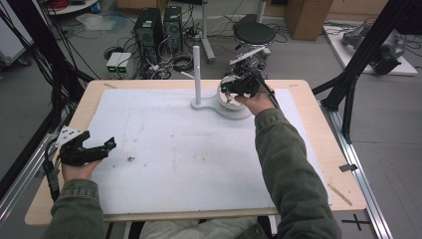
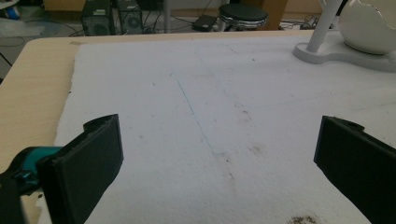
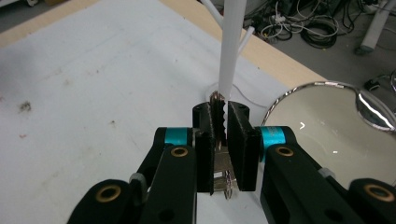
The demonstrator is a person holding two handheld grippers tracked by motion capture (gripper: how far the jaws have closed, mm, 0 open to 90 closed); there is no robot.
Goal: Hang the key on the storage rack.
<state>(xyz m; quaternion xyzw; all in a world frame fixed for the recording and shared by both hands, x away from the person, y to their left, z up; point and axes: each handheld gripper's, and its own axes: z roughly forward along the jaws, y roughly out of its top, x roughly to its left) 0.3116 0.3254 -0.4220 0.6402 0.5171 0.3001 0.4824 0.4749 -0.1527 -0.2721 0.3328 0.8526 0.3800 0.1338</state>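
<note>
- Right gripper (image 3: 219,135): jaws closed on a small toothed silver metal key (image 3: 217,116), clamped upright between the pads, its tip poking out just above the jaw ends.
- Key position: directly in front of the thin white upright post (image 3: 229,46) of a white stand; touching or not, cannot tell.
- Beside it: round chrome-rimmed mirror (image 3: 322,126), close on one side of the jaws.
- Left gripper (image 1: 102,147): jaws wide apart, holding nothing, over the white foam mat (image 2: 210,93) near the table (image 1: 308,89) edge, well apart from the stand.
</note>
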